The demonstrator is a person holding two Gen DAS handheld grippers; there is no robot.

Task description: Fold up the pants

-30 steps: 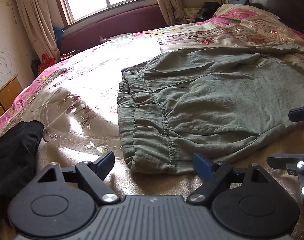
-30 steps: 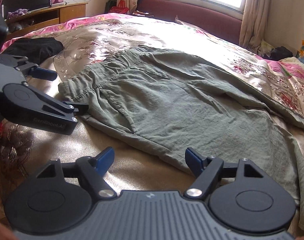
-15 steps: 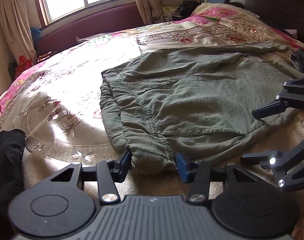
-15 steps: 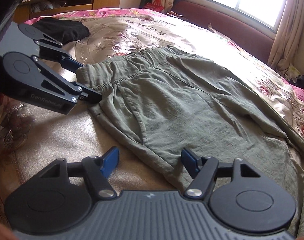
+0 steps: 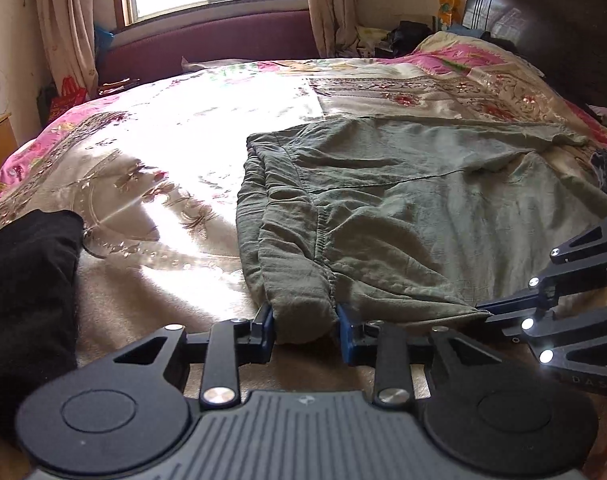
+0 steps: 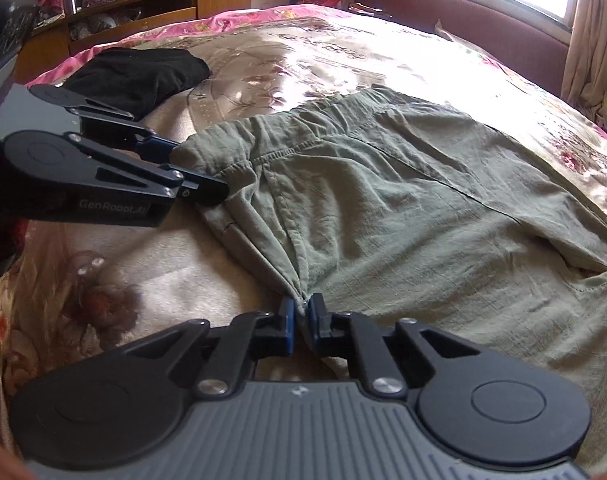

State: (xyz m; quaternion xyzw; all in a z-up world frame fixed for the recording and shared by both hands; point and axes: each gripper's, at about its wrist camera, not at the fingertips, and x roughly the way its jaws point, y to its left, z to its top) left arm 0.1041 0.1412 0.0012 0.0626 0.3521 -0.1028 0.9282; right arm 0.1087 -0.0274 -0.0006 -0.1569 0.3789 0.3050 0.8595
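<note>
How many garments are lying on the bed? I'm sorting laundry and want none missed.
2. The green pants lie spread mid-bed, near edge pinched by the left gripper and right gripper. A black garment lies beyond the waistband. More may be out of view.

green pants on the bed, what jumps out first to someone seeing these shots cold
The olive green pants lie spread across a shiny floral bedspread. The left gripper clamps the bunched waistband corner, and the right gripper pinches the near side edge, both just closed. A black garment lies left of the waistband.
</note>
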